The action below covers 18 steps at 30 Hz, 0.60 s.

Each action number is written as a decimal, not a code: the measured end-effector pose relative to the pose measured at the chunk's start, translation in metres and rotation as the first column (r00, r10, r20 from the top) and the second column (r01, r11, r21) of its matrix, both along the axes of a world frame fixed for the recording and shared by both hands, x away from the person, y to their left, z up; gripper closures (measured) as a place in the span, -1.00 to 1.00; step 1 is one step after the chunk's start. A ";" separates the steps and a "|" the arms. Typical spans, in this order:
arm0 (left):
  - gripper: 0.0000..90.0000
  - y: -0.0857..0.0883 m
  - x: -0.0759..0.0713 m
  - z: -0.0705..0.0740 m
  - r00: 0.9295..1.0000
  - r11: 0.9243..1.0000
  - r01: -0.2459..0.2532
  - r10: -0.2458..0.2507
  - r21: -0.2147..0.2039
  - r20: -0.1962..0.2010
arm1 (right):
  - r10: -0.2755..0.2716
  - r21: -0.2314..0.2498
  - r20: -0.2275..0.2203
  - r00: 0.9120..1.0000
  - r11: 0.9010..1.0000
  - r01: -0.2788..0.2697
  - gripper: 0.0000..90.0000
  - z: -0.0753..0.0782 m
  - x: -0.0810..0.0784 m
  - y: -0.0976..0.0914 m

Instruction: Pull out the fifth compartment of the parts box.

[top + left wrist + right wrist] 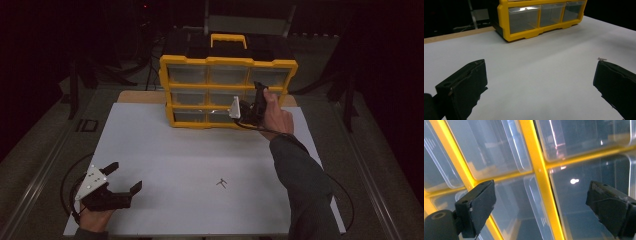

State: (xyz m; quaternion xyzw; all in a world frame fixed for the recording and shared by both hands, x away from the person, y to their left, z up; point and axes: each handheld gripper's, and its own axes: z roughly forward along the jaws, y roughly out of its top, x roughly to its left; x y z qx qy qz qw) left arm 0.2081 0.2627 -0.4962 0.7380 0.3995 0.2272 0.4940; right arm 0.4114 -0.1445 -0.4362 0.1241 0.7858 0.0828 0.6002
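My right gripper [251,107] and hand cover part of the organizer's [200,75] right-hand drawers at centre frame; the small dark object [222,183] at lower centre is too tiny to identify.

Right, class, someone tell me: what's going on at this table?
A person holds a gripper in each hand. The right gripper is up against the clear drawers of the yellow organizer, jaws open and holding nothing. The left gripper rests open near the front left of the white table. A small dark screw-like piece lies loose on the table between them.
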 end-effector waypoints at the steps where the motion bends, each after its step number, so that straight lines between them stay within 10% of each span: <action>1: -1.00 0.000 0.000 0.000 1.000 1.000 -0.001 0.001 0.000 0.001 | 0.005 -0.004 0.002 1.000 1.000 -0.005 -0.81 0.000 0.000 0.002; 18: -1.00 0.002 -0.001 0.000 1.000 1.000 -0.002 0.002 -0.002 0.002 | 0.058 -0.080 0.049 0.997 0.995 -0.054 -0.78 -0.010 0.004 0.030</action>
